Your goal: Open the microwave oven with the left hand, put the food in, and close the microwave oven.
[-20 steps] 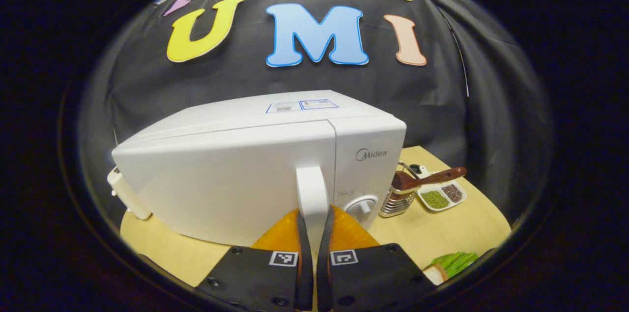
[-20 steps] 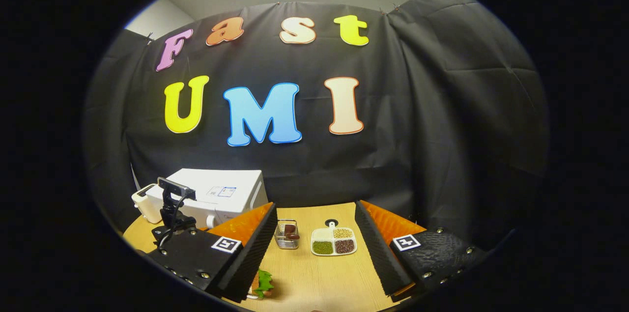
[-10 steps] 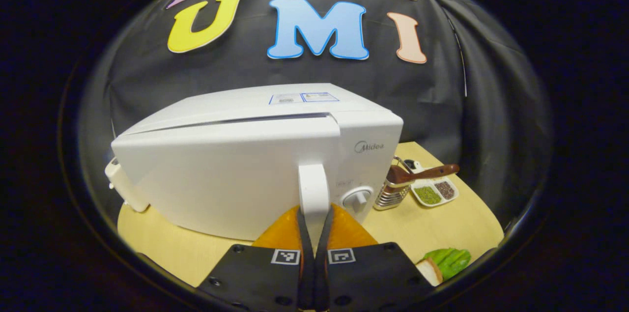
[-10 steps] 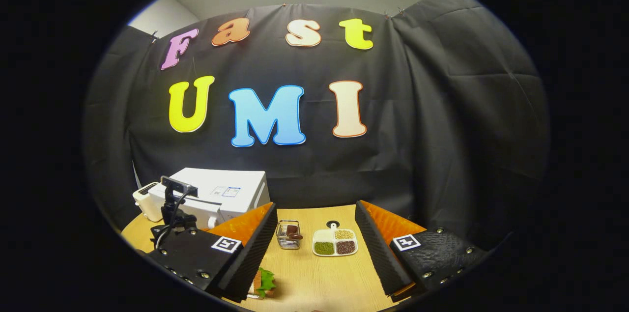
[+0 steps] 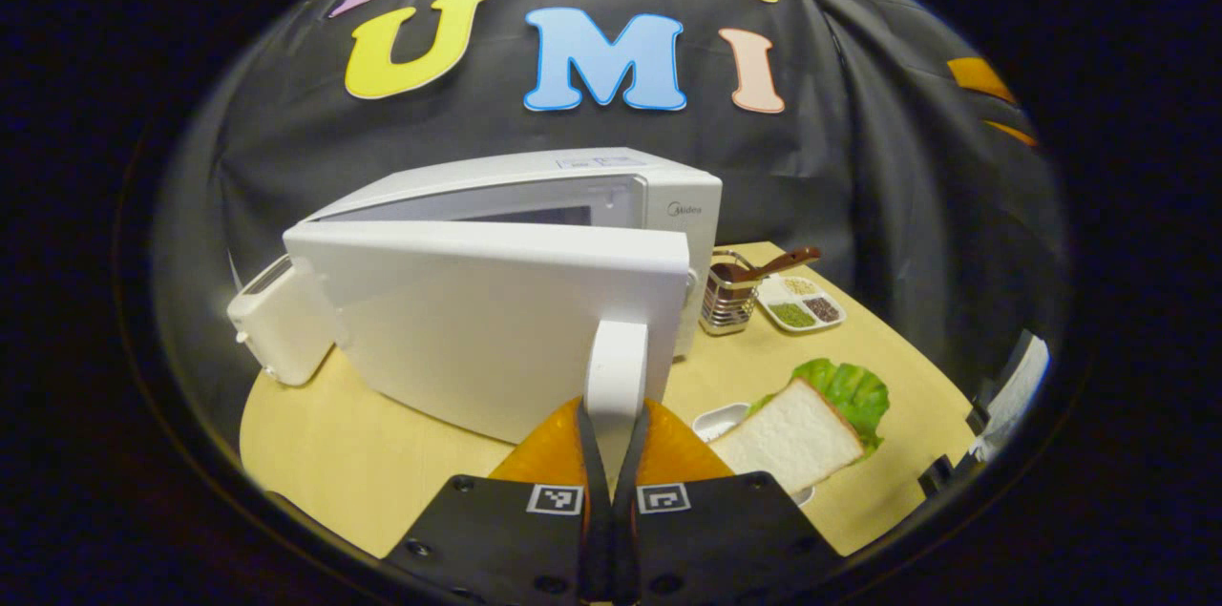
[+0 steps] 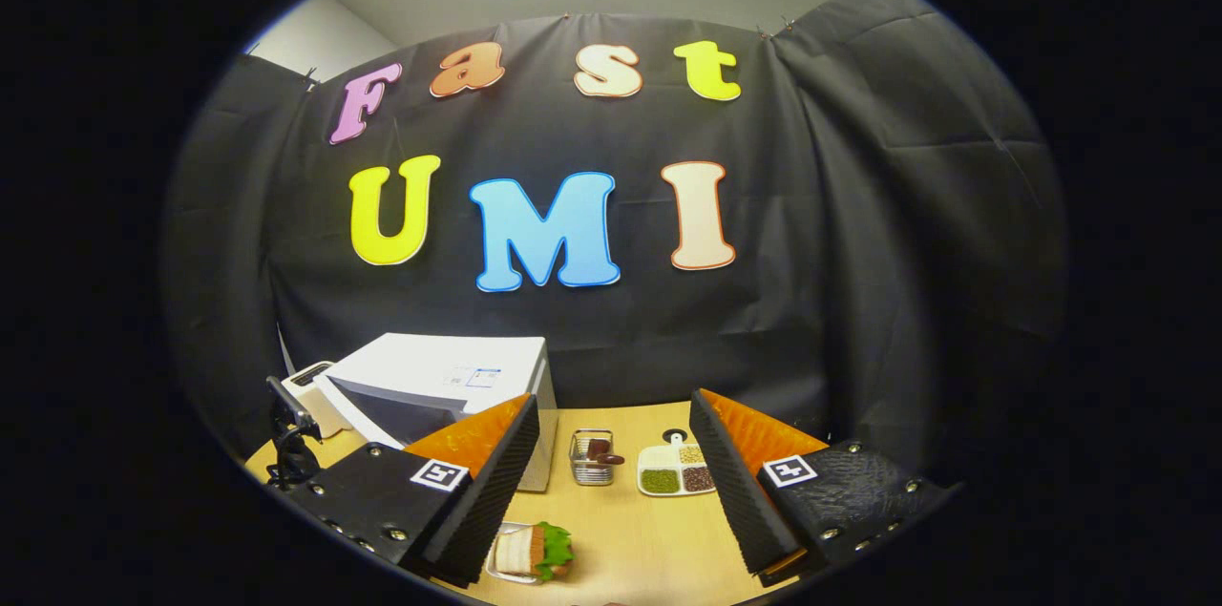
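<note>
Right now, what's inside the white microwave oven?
Past the half-open white door, the white microwave oven shows a dark upper strip of cavity, with no food seen; the door covers the rest.

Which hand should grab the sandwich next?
Probably the right. The right tool is open and holds nothing, with the sandwich just below it. The left tool is shut on the door handle, holding the microwave door open.

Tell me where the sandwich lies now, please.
In the left gripper view the sandwich lies on a small tray on the table, low and right, in front of the microwave and its open door.
</note>
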The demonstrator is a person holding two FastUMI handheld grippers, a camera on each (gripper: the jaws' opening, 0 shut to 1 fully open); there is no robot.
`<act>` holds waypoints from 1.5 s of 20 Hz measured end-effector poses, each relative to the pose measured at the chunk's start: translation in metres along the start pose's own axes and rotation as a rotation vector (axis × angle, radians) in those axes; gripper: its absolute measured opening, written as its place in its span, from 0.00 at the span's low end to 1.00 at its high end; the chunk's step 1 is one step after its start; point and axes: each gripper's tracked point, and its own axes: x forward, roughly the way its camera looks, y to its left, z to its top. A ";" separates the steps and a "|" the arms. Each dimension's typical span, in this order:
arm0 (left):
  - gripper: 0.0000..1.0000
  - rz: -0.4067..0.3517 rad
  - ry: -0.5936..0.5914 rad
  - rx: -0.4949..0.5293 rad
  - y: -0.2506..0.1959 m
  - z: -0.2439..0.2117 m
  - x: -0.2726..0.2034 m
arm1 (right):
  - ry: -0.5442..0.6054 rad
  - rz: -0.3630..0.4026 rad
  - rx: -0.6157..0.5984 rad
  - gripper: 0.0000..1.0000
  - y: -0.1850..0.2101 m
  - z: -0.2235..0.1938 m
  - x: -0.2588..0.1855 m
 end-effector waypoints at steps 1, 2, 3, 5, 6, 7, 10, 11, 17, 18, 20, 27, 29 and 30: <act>0.06 0.004 0.003 0.001 0.006 -0.007 -0.012 | -0.003 0.012 0.001 0.96 0.009 0.000 -0.002; 0.07 0.009 0.005 0.003 0.013 -0.014 -0.025 | -0.005 0.025 0.001 0.96 0.018 0.000 -0.004; 0.07 0.015 0.007 0.004 0.020 -0.019 -0.037 | -0.006 0.038 0.000 0.96 0.029 -0.001 -0.006; 0.06 0.026 0.015 0.005 0.038 -0.035 -0.060 | -0.008 0.063 -0.006 0.96 0.047 0.000 -0.008; 0.06 0.029 0.012 0.011 0.048 -0.041 -0.072 | -0.012 0.074 -0.010 0.96 0.055 0.001 -0.010; 0.07 0.028 0.011 0.017 0.059 -0.048 -0.084 | -0.014 0.082 -0.013 0.96 0.064 0.000 -0.012; 0.06 0.038 0.022 0.020 0.097 -0.066 -0.117 | -0.007 0.110 -0.014 0.96 0.089 -0.006 -0.017; 0.06 0.048 0.028 0.022 0.114 -0.074 -0.126 | -0.003 0.118 -0.012 0.96 0.097 -0.008 -0.019; 0.06 0.101 0.050 0.009 0.220 -0.102 -0.173 | 0.020 0.128 0.003 0.96 0.129 -0.019 -0.028; 0.06 0.113 0.052 0.003 0.239 -0.105 -0.177 | 0.021 0.126 0.003 0.96 0.132 -0.020 -0.029; 0.06 0.102 0.048 -0.035 0.267 -0.107 -0.186 | 0.023 0.117 -0.004 0.96 0.137 -0.023 -0.031; 0.06 0.013 0.028 -0.047 0.300 -0.113 -0.189 | 0.071 0.135 -0.027 0.96 0.149 -0.042 -0.030; 0.17 -0.021 0.009 -0.093 0.301 -0.113 -0.189 | 0.102 0.141 -0.024 0.96 0.146 -0.054 -0.025; 0.17 -0.024 0.002 -0.105 0.303 -0.115 -0.191 | 0.124 0.133 -0.023 0.96 0.142 -0.062 -0.022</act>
